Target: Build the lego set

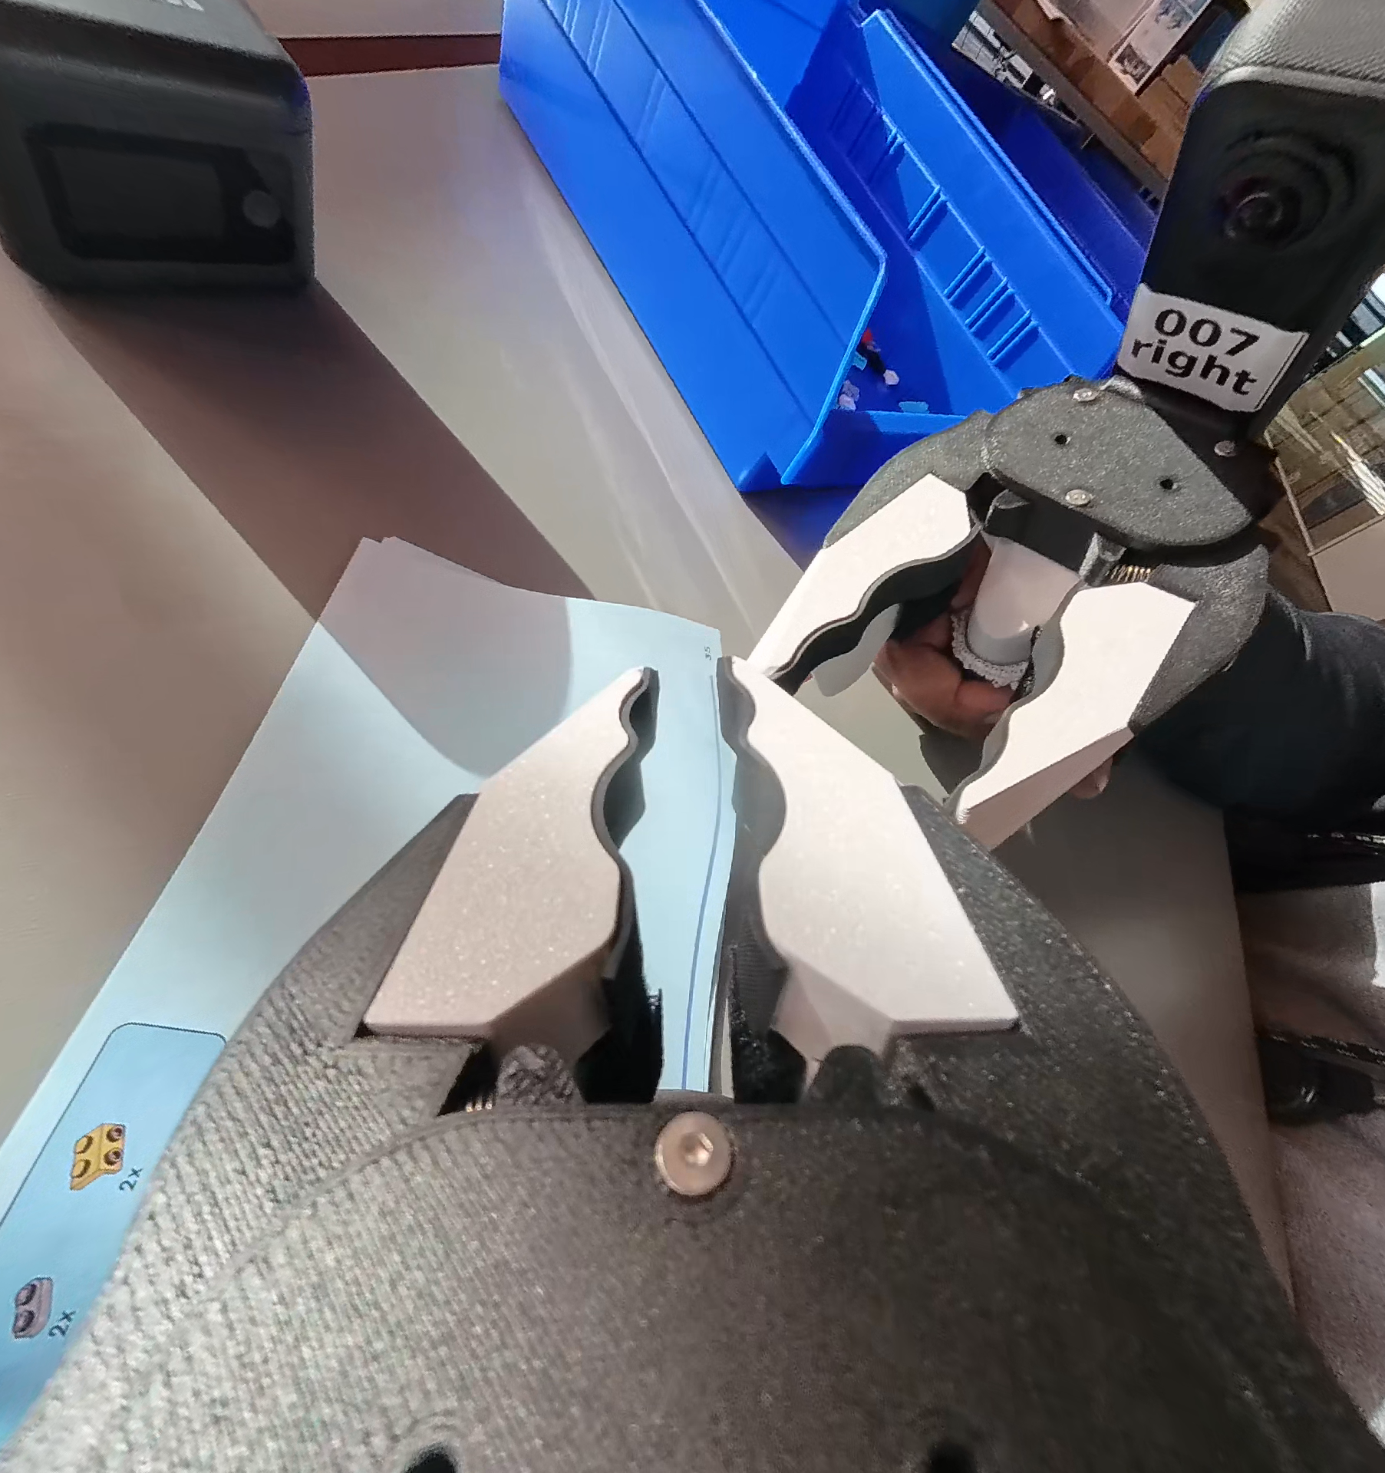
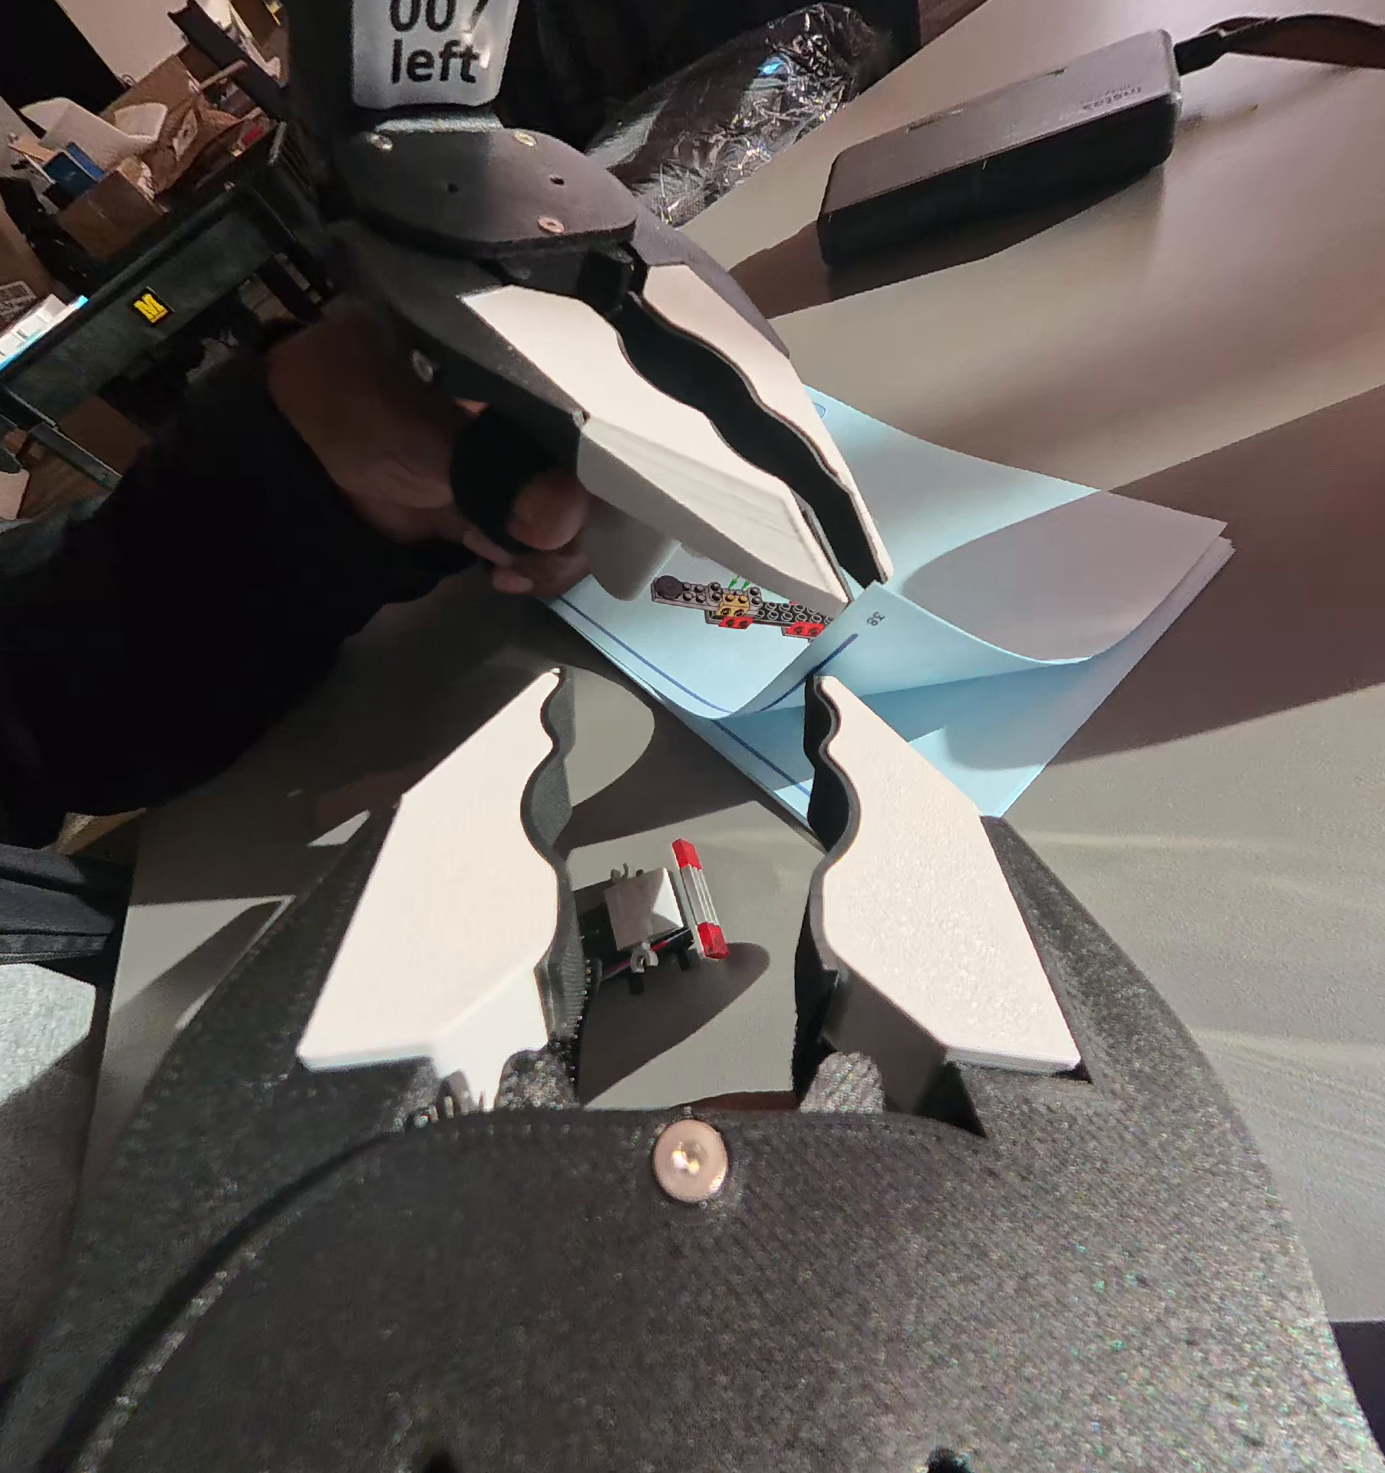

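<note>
The left gripper (image 2: 864,586) pinches a lifted booklet page (image 2: 952,630) at upper centre, while the empty, wide-open right gripper (image 2: 685,689) frames the lego model (image 2: 657,917) lying nearest.

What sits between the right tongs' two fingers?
Right wrist view: a small grey, black and red lego assembly on the table, framed by the open right tongs, untouched.

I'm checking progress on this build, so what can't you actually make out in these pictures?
- Lego assembly, right wrist view: small, its left edge hidden behind the open right gripper.
- Booklet diagram, right wrist view: partly covered by the left gripper pinching the page.
- Loose pieces in the blue bin, left wrist view: too small to identify.
</note>
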`<state>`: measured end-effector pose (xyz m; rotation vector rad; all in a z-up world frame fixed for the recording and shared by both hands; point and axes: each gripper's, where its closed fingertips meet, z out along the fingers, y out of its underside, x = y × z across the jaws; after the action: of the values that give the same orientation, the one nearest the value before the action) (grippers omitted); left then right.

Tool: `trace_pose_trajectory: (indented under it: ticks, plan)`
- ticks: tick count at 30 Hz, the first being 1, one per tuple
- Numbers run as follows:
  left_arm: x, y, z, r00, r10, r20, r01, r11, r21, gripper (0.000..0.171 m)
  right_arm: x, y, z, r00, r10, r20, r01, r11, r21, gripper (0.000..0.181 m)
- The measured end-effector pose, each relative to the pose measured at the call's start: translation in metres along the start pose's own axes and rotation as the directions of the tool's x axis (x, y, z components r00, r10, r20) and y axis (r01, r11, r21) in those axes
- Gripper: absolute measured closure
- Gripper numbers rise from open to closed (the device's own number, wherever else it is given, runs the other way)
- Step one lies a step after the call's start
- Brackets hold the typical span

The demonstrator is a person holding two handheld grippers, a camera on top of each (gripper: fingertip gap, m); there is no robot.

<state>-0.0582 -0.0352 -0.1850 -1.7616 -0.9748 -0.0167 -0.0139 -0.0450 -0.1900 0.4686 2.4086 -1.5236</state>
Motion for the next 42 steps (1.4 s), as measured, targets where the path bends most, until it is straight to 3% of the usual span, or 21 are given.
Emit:
trace_pose_trajectory:
  ticks: [11, 22, 36, 42]
  plan:
    - [0.0, 0.001, 0.0, 1.0, -0.004, 0.0, 0.004, 1.0, -0.005, 0.155, 0.0, 0.001, 0.0, 1.0, -0.001, 0.002, 0.001, 1.0, -0.003, 0.122]
    - [0.002, -0.018, 0.0, 0.992, -0.119, -0.034, 0.122, 0.987, 0.108, 0.148, -0.002, 0.002, 0.002, 1.0, -0.024, -0.006, 0.024, 1.0, -0.019, 0.122]
    - [0.006, -0.017, 0.004, 0.997, -0.082, -0.012, 0.083, 0.993, 0.083, 0.138, -0.002, 0.003, 0.003, 1.0, -0.029, -0.01, 0.029, 0.999, -0.023, 0.122]
    - [0.001, -0.012, 0.004, 0.996, -0.093, 0.015, 0.092, 0.994, 0.062, 0.143, -0.002, 0.003, 0.004, 0.999, -0.034, -0.011, 0.034, 0.999, -0.025, 0.122]
